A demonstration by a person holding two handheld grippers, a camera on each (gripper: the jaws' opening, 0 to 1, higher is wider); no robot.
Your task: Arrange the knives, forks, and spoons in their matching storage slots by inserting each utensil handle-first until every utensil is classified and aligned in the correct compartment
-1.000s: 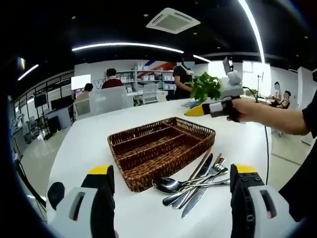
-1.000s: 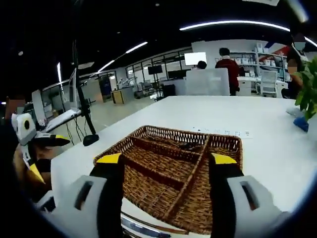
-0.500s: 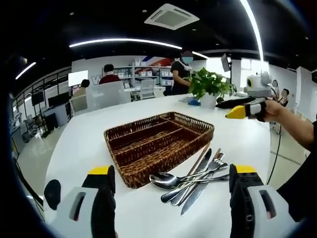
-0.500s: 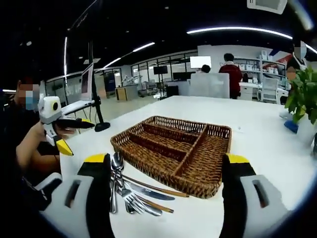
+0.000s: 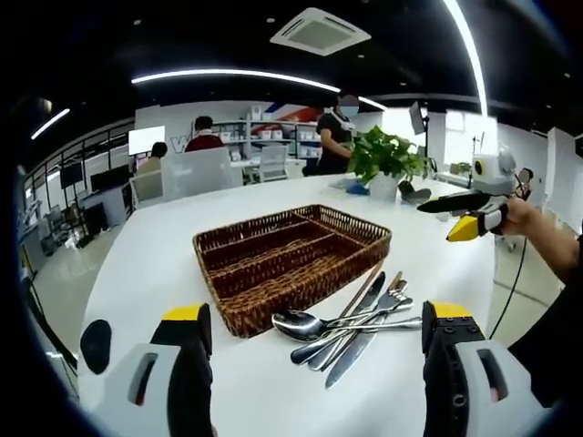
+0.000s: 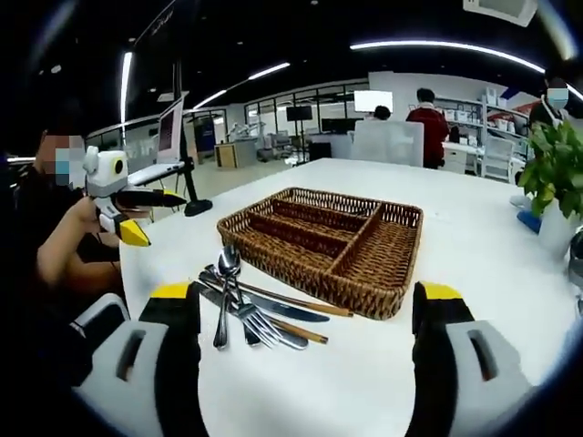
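Woven wicker basket [image 5: 291, 259], shiny metal cutlery [image 5: 351, 328]

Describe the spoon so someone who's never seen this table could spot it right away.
On the white table, beside the brown wicker tray, lies a pile of cutlery. The spoon has a shiny rounded bowl nearest the tray's corner, unlike the flat knives and pronged fork.

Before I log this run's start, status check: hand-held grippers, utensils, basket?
Both hand-held grippers open, empty. Utensils piled on table beside wicker basket; none slotted yet. Nothing blocking.
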